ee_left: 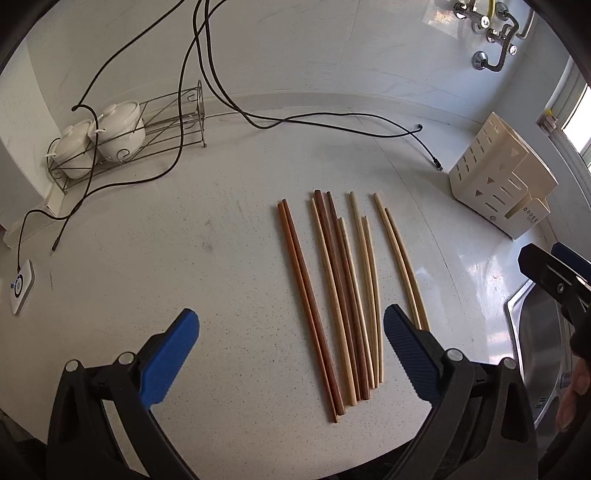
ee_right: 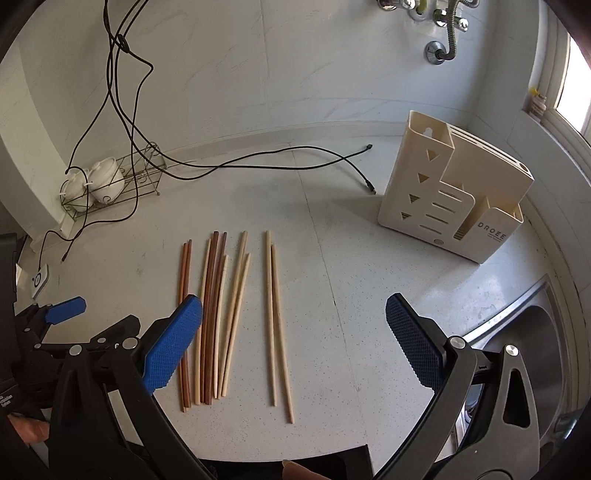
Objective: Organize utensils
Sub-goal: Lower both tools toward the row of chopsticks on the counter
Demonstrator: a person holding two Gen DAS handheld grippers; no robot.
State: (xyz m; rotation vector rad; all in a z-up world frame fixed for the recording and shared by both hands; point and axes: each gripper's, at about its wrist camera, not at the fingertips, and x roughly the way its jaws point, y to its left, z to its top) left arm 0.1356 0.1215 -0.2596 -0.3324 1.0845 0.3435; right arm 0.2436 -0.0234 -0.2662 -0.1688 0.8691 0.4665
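Note:
Several chopsticks point(ee_left: 340, 295) lie side by side on the white speckled counter point(ee_left: 221, 240), reddish-brown ones at the left and pale ones at the right. In the right wrist view the same chopsticks point(ee_right: 221, 314) sit left of centre, with a pale pair point(ee_right: 275, 321) apart at the right. A cream utensil holder point(ee_right: 454, 199) stands upright at the back right; in the left wrist view the holder point(ee_left: 502, 181) is at the far right. My left gripper point(ee_left: 291, 325) hangs open above the chopsticks' near ends. My right gripper point(ee_right: 295, 314) is open over the pale pair, holding nothing.
Black cables point(ee_left: 207, 74) trail across the back of the counter. A wire rack with two white lidded pots point(ee_left: 107, 136) stands at the back left. A small white device point(ee_left: 20, 288) lies at the left edge. A steel sink point(ee_right: 517, 332) borders the right, with taps point(ee_right: 439, 33) on the wall.

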